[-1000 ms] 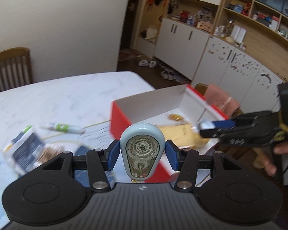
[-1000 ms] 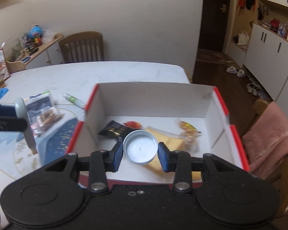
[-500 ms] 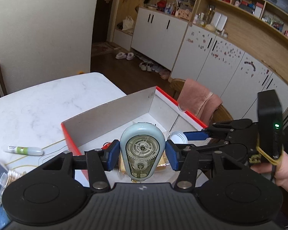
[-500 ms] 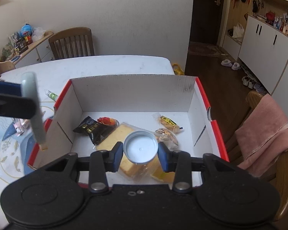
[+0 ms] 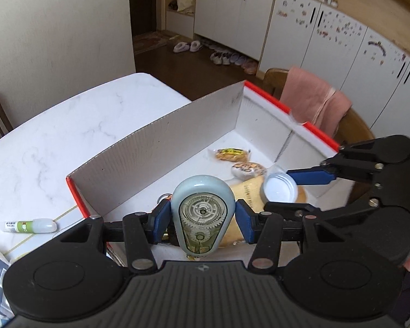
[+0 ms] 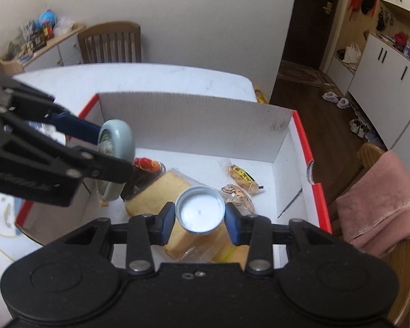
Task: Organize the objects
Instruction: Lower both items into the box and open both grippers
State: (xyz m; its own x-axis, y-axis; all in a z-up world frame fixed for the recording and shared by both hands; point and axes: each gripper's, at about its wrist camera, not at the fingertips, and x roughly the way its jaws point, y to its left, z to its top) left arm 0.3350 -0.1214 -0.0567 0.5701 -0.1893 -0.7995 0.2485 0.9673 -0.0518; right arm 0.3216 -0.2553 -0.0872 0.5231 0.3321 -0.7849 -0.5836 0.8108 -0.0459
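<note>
The white marble bench (image 5: 41, 136) is filling the left half of the left wrist view and is carrying a red-edged cardboard box (image 5: 161, 139), which is sitting open at the centre of both views. A pink towel (image 6: 380, 205) is hanging over a wooden chair at the right edge of the right wrist view, just beside the box.

Inside the box, a slab of yellow sponge cake (image 6: 155, 194) in clear wrap is lying on the white floor at centre, with a dark snack packet (image 6: 142, 180) at its left and 2 small wrapped pastries (image 6: 243, 177) toward the right wall.

The left gripper (image 5: 202, 218) is sitting low at the centre of its own view, its blue pads pressing both sides of a pale blue correction tape dispenser (image 5: 202, 213), and is hanging over the box's left part. The right gripper (image 6: 199, 216) is squeezing a clear jar with a white lid (image 6: 199, 210) above the cake.

A small white and green tube (image 5: 27, 225) is lying on the bench at the left of the left wrist view, outside the box and well apart from both grippers.
</note>
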